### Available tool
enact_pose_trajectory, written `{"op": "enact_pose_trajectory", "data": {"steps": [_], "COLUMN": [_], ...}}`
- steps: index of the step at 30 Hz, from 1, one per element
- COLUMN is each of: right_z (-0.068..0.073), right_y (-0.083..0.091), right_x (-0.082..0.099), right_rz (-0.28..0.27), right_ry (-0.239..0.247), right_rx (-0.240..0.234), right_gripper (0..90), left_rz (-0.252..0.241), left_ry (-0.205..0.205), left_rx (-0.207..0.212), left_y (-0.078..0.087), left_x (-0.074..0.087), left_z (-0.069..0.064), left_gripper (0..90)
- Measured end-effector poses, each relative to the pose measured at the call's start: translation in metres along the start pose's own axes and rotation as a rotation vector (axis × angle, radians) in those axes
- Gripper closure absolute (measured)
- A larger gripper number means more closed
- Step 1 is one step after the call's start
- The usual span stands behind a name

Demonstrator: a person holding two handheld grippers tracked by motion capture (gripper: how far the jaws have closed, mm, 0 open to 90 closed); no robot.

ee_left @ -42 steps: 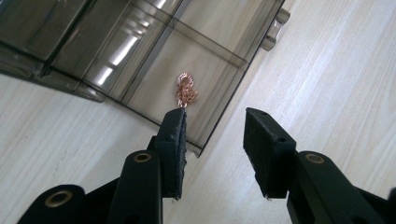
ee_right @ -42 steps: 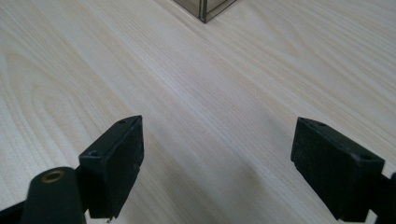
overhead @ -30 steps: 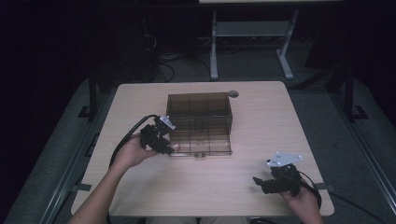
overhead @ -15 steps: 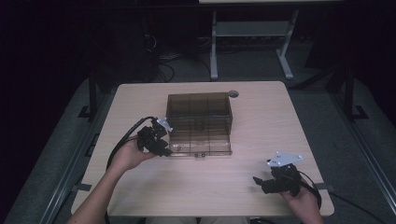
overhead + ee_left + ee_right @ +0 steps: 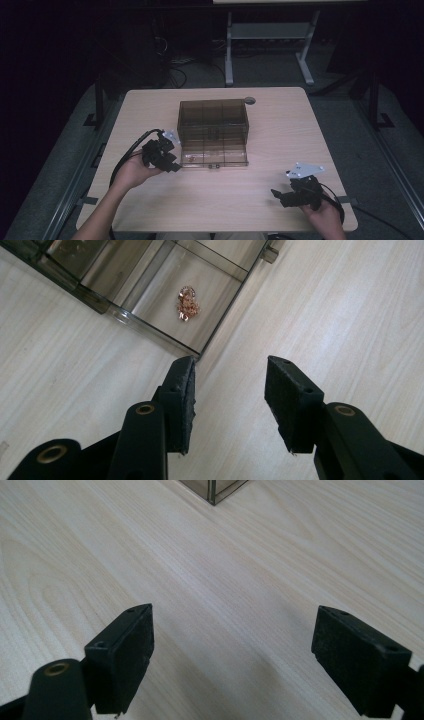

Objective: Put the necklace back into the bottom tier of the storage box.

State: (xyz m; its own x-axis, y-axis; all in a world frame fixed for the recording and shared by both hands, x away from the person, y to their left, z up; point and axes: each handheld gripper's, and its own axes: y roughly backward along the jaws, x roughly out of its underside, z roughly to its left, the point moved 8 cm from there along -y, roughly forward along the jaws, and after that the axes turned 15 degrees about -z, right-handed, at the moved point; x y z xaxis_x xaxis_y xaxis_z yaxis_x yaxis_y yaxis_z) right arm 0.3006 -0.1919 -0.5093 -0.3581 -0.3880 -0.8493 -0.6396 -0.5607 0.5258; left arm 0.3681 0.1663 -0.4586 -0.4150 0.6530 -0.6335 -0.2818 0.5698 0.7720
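While the right gripper is parked near the right edge with jaws wide and empty, the left gripper, jaws just opened partway with nothing between, is held at the near-left corner of the compartment box; the rose-gold trinket lies in that corner cell, so withdrawal should be done without the box being nudged

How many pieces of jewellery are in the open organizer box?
1: a rose-gold ornament lies in the corner compartment of the clear organizer box, on its near tray, just ahead of the left tool. Other compartments look empty, though small pieces may escape notice.
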Motion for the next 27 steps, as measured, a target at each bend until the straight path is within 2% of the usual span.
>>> {"op": "enact_pose_trajectory", "data": {"steps": [15, 27], "right_z": [0.0, -0.001], "right_y": [0.0, 0.001], "right_x": [0.0, 0.0], "right_rz": [-0.001, 0.003], "right_ry": [-0.002, -0.008], "right_rx": [0.003, 0.006], "right_gripper": [16.6, 16.6], "left_rz": [-0.007, -0.017], "left_ry": [0.003, 0.014], "left_rx": [0.002, -0.011], "left_y": [0.006, 0.013], "left_x": [0.011, 0.026], "left_z": [-0.007, -0.009], "left_gripper": [53.5, 50.3]}}
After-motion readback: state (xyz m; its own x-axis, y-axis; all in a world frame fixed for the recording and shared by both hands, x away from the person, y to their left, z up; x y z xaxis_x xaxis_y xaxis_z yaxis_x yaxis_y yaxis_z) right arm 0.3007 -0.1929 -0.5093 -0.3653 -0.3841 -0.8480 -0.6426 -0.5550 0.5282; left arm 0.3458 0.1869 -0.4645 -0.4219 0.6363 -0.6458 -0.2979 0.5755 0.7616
